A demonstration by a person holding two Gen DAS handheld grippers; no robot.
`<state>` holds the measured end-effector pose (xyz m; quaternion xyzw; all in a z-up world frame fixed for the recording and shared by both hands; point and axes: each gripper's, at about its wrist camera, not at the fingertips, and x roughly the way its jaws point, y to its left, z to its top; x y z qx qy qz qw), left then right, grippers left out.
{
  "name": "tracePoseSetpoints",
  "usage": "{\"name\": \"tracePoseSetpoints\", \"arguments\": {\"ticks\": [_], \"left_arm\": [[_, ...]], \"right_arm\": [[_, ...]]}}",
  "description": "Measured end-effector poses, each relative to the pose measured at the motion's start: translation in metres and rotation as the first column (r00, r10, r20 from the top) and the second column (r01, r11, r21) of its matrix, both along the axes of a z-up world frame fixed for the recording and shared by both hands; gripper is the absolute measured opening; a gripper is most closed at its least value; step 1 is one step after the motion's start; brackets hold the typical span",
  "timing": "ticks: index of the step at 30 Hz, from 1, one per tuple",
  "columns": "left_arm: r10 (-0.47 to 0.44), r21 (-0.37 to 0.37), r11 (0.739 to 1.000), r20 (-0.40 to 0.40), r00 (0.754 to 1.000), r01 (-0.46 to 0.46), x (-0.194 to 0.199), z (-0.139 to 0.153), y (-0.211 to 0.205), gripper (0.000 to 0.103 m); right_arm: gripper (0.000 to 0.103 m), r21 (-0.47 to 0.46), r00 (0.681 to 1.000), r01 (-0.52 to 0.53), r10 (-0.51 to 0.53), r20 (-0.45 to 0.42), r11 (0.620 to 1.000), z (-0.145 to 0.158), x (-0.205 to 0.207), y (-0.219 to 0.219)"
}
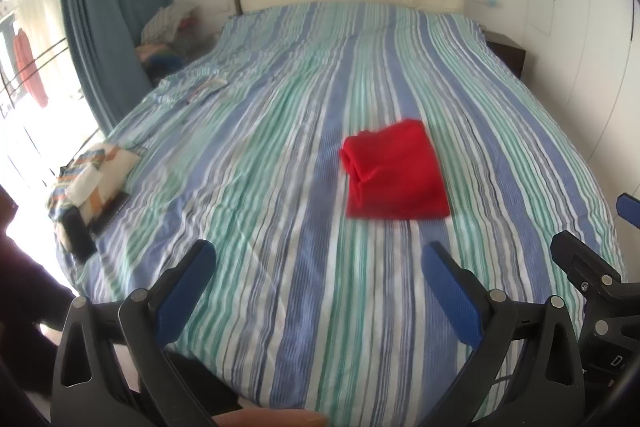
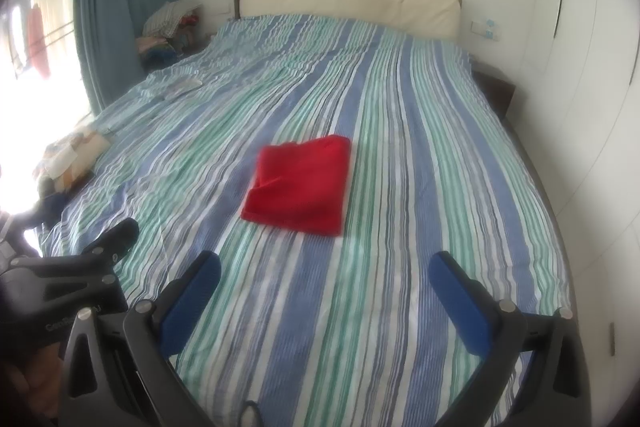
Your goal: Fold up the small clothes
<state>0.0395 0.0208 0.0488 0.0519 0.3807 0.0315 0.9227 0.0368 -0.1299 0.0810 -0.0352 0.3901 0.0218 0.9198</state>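
Garment (image 1: 396,171) (red, folded) lies on striped bed (image 1: 260,155).

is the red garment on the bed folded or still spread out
Folded. The red garment lies as a compact, roughly square bundle on the striped bedspread, with layered edges showing on its left side. Both grippers are open and clear of it.

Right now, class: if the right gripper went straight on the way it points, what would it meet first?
Probably the striped bedcover just ahead of the open right gripper; the folded red garment lies further on, slightly left of its line. Depth is uncertain.
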Motion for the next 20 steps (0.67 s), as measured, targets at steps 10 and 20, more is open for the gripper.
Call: {"name": "tracePoseSetpoints", "arguments": {"ticks": [10,20], "left_arm": [[0.000,0.000,1.000,-0.003,1.000,0.000,0.0004,0.0001,-0.0007,0.103],[-0.024,0.004,1.000,0.043,0.999,0.023,-0.0057,0.0039,-0.0054,0.103]], "right_arm": [[0.102,-0.008,1.000,0.008,-0.008,-0.001,1.000,-0.0021,-0.0001,-0.0031],[0.102,-0.011,1.000,0.021,-0.021,-0.008,1.000,-0.0047,0.0018,-0.0067]]}}
